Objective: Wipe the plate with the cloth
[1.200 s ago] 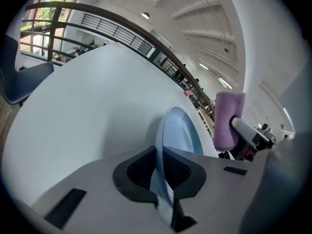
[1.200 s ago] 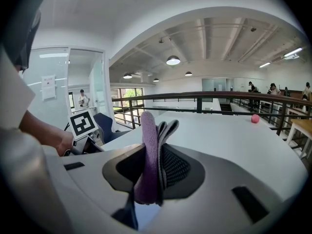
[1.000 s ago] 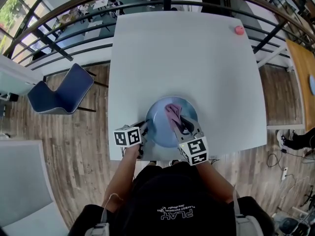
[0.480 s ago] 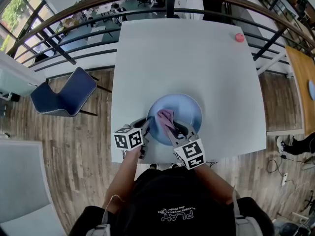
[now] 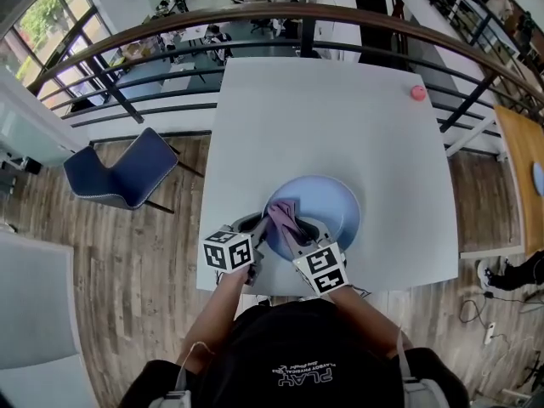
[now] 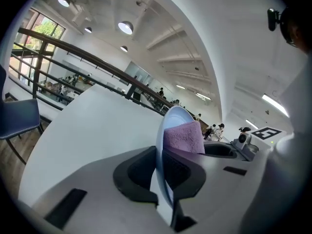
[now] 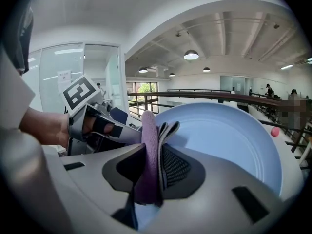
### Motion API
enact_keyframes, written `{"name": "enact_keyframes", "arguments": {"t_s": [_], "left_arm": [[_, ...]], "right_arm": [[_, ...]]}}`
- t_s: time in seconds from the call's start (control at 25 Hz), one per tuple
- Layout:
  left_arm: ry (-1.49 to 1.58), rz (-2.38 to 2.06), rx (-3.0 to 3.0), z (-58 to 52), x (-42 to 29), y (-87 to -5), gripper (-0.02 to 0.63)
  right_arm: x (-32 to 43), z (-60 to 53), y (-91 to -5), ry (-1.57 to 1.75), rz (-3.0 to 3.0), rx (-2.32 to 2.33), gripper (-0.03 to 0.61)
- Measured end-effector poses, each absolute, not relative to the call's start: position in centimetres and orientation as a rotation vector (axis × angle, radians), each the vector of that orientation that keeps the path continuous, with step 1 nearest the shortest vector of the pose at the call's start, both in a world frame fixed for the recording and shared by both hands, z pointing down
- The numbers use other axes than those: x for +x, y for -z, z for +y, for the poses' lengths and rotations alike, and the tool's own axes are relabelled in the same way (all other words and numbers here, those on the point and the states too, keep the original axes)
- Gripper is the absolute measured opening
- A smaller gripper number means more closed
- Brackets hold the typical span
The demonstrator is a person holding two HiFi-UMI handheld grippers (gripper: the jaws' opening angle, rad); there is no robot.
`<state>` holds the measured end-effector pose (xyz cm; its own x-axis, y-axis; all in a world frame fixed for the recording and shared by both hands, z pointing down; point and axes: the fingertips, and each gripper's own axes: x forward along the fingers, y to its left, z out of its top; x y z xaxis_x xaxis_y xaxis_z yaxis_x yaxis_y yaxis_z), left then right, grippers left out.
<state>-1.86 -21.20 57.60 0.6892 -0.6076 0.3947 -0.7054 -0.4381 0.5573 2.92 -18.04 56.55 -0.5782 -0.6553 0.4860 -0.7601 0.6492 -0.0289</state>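
A pale blue plate is held up off the white table, tilted. My left gripper is shut on the plate's near left rim; in the left gripper view the plate stands edge-on between the jaws of the left gripper. My right gripper is shut on a folded pink cloth, which lies against the plate's inner face. In the right gripper view the cloth is pinched upright by the right gripper in front of the plate.
A small red ball lies near the table's far right corner. A blue chair stands on the wooden floor to the left. A dark railing runs behind the table.
Both grippers have risen, lifting the plate's rim from the table. The right gripper has slid the cloth leftward across the plate, toward the left gripper.
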Motion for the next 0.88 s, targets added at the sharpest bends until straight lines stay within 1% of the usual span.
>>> {"name": "enact_keyframes", "arguments": {"t_s": [0.64,0.88], "left_arm": [[-0.124,-1.028,2.262,-20.3,-2.4,-55.0,0.031],[-0.131,-1.026,2.271,-19.6,-2.1,-54.9,0.032]], "right_arm": [[3.2,-18.5,-53.7,-0.245,-2.463,1.145,0.104],[4.8,-18.9,-53.1,-0.227,-2.455,1.196,0.104]]}}
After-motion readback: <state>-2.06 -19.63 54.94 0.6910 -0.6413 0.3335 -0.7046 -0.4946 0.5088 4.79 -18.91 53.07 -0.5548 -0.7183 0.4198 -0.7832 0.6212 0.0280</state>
